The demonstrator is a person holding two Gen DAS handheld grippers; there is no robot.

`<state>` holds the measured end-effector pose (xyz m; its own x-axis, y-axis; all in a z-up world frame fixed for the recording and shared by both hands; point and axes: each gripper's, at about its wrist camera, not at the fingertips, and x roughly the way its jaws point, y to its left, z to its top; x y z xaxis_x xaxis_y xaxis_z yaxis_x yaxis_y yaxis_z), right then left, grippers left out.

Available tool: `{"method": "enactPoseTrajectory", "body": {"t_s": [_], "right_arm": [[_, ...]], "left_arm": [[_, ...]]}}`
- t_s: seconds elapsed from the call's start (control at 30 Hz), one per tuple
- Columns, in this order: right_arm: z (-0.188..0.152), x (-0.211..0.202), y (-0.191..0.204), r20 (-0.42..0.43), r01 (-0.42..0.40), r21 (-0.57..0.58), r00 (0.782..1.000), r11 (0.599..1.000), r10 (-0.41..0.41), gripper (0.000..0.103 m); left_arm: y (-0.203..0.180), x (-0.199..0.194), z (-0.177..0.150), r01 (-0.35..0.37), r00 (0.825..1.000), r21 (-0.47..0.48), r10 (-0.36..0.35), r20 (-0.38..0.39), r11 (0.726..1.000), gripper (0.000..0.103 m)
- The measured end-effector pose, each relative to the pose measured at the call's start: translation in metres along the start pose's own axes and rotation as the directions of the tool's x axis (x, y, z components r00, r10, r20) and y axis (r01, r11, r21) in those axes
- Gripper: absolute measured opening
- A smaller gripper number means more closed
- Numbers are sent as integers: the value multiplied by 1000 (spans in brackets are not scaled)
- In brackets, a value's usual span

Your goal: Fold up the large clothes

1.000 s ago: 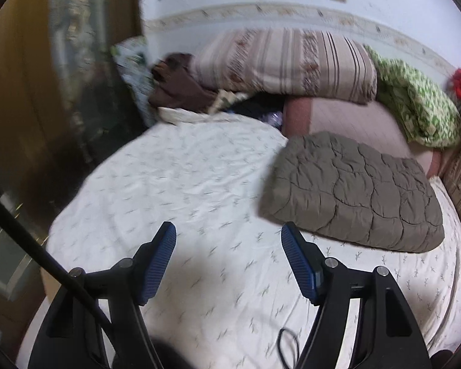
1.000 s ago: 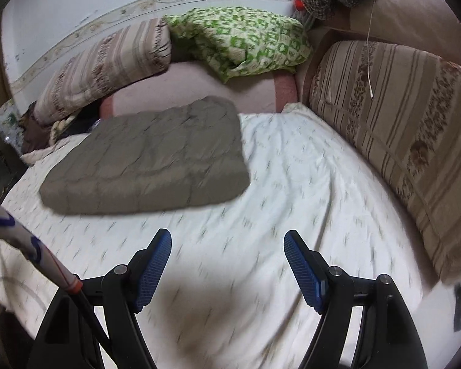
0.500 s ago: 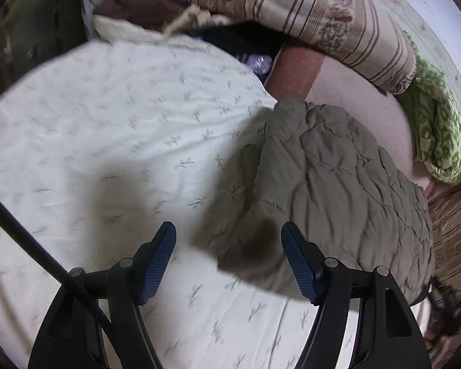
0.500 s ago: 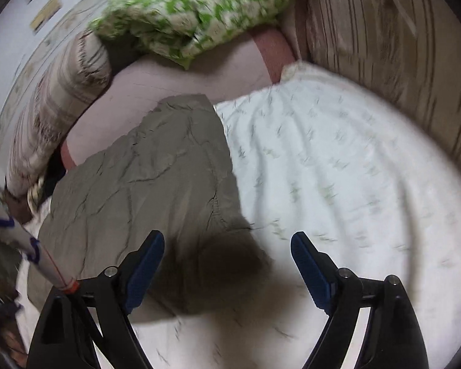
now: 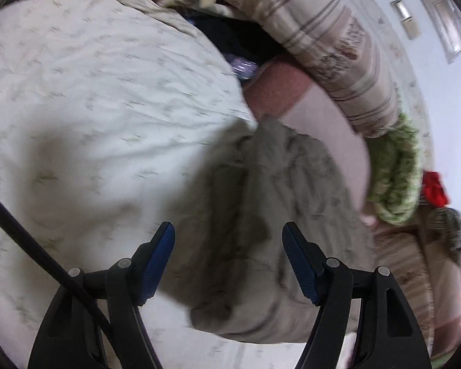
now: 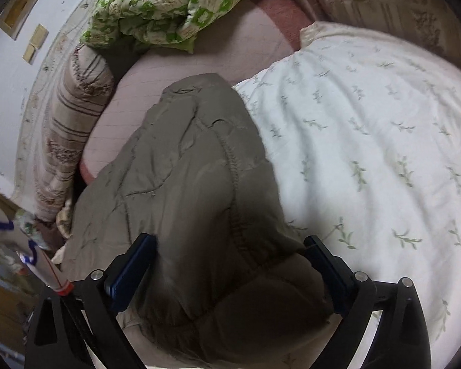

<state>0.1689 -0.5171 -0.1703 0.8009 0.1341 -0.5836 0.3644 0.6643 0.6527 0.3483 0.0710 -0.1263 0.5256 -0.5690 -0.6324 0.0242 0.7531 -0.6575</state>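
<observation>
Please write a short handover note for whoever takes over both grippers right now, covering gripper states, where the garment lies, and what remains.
Left gripper: open, holding nothing, poised over one near corner of the quilted olive garment.
Right gripper: jaws have just been opening and stand wide; another corner of the garment bulges between them, but the pads do not visibly press on it.
The garment lies in a thick folded bundle on the white leaf-print sheet, its far end on the pink mattress cover.
Done: some folds seem made already.
Left: probably grip both corners and make the next fold.
</observation>
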Motion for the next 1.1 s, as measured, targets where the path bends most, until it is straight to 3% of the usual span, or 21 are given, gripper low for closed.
{"method": "enactPoseTrajectory", "body": {"t_s": [0.07,0.17,0.2,0.3,0.33,0.37,0.4,0.47,0.53,0.57,0.6,0.67,0.7,0.77,0.83,0.87,0.93,1.0,1.1], "right_arm": [[1,2,-3,-16,-13,6,1000,1000,13,103],[-3,13,-3,-51,10,-23,999,1000,-11,103],[-5,18,-1,-55,26,-34,998,999,-28,103],[-6,31,-1,-79,33,-28,996,999,-35,102],[-5,32,-2,-98,6,-5,995,1000,-7,96],[-4,28,-1,-113,-41,24,993,999,43,79],[-3,21,5,-111,-59,27,992,998,62,72],[-4,2,25,-91,-90,-42,992,995,86,67],[-8,-14,43,-71,-110,-125,992,986,102,66],[-11,-17,48,-60,-83,-163,995,983,74,67],[-14,-14,47,-46,-40,-181,998,983,32,74],[-18,2,37,-52,66,-163,996,984,-75,84],[-19,10,29,-73,90,-126,992,988,-100,87],[-16,7,20,-75,65,-35,995,997,-68,87],[-11,-10,15,-14,69,11,998,998,-68,87],[-9,-23,15,40,95,16,995,995,-95,87],[-8,-47,19,155,172,5,973,985,-170,87],[-11,-59,40,263,272,-65,933,960,-246,87],[-17,-51,83,306,294,-231,927,927,-218,83]], "left_arm": [[-11,12,-5,26,998,43,-24,-49,999,71],[-31,41,-23,1,993,159,19,-119,987,75],[-35,50,-30,-32,991,165,53,-122,986,84],[-47,58,-40,-82,987,208,108,-115,975,83],[-51,54,-40,-65,988,214,94,-125,975,78],[-57,46,-39,-41,988,220,72,-134,975,71],[-63,36,-37,-22,990,233,53,-127,972,64],[-76,16,-37,-11,995,263,37,-96,965,60],[-86,2,-42,-52,996,308,72,-56,950,60],[-88,3,-47,-108,991,333,128,-37,937,61],[-85,10,-49,-140,986,334,163,-42,932,65],[-70,29,-50,-195,971,291,226,-80,937,68],[-64,33,-48,-194,970,265,225,-92,945,70],[-56,25,-40,-135,981,199,159,-109,971,70],[-56,10,-35,-118,988,199,134,-73,973,70],[-57,-6,-32,-139,989,202,145,-16,970,70],[-61,-33,-29,-177,983,214,165,75,961,70],[-71,-53,-30,-229,968,234,195,161,945,70],[-92,-58,-35,-254,955,303,190,226,918,70]]}}
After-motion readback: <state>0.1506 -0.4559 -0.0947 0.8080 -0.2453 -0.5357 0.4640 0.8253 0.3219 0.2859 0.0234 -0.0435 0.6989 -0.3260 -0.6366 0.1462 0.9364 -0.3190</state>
